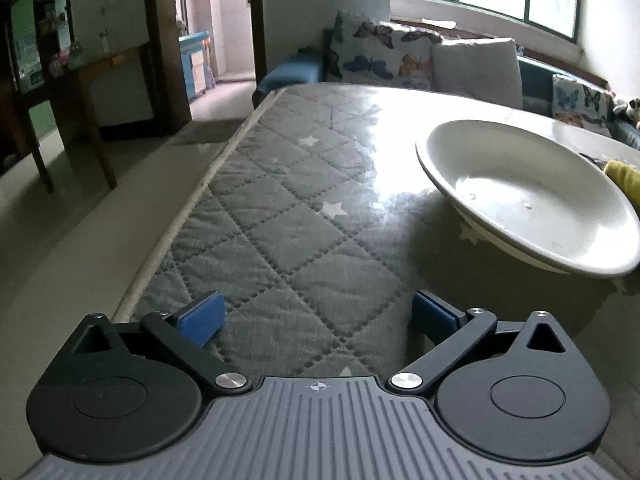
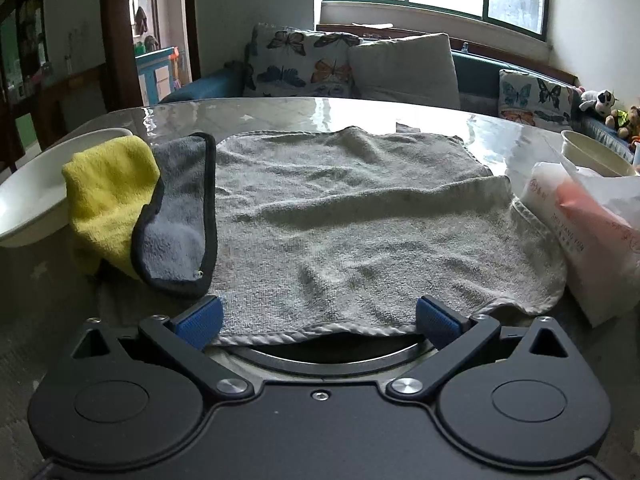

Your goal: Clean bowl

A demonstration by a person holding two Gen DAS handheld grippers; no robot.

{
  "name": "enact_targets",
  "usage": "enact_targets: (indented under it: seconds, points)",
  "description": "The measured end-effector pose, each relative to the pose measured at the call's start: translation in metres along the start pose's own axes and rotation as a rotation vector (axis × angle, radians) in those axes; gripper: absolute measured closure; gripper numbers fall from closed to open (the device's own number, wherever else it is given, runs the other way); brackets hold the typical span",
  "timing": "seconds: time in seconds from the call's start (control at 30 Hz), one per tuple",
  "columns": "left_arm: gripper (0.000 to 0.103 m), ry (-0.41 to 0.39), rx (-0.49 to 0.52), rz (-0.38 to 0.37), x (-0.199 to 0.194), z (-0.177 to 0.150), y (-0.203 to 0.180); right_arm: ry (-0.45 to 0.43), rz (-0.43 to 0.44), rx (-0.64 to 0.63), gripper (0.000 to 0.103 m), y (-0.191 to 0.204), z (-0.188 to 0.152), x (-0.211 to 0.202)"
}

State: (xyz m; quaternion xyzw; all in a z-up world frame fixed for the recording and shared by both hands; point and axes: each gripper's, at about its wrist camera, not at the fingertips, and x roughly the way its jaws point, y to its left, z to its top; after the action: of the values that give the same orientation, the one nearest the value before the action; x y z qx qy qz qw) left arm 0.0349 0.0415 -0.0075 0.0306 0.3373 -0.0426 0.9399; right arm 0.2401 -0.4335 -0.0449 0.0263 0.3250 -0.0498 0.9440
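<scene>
A wide, shallow white bowl (image 1: 532, 196) rests on the table at the right of the left wrist view; small water drops dot its inside. My left gripper (image 1: 318, 320) is open and empty, low over the quilted cover, left of and nearer than the bowl. In the right wrist view the same bowl (image 2: 36, 188) shows at the far left, partly behind a yellow and grey cloth (image 2: 136, 208). A light grey towel (image 2: 360, 224) lies spread flat. My right gripper (image 2: 320, 318) is open at the towel's near edge, holding nothing.
The table (image 1: 304, 208) has a quilted star-pattern cover under glossy glass; its left edge drops to the floor. A tissue pack (image 2: 592, 232) and a second white bowl (image 2: 592, 156) sit at the right. A dark round rim (image 2: 328, 354) shows under the towel's near edge. Cushions (image 2: 304, 64) line the window seat.
</scene>
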Motion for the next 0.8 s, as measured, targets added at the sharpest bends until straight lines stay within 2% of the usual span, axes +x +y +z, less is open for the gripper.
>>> enact_targets:
  seconds: [0.3,0.8]
  points:
    - [0.0,-0.019,-0.015,-0.01,0.003,-0.004,0.001,0.0,0.005,0.008,0.0,0.007,0.007,0.002]
    - [0.0,-0.02,-0.023,-0.015,0.003,-0.004,0.001,-0.002,0.01,0.012,0.0,-0.005,0.002,0.002]
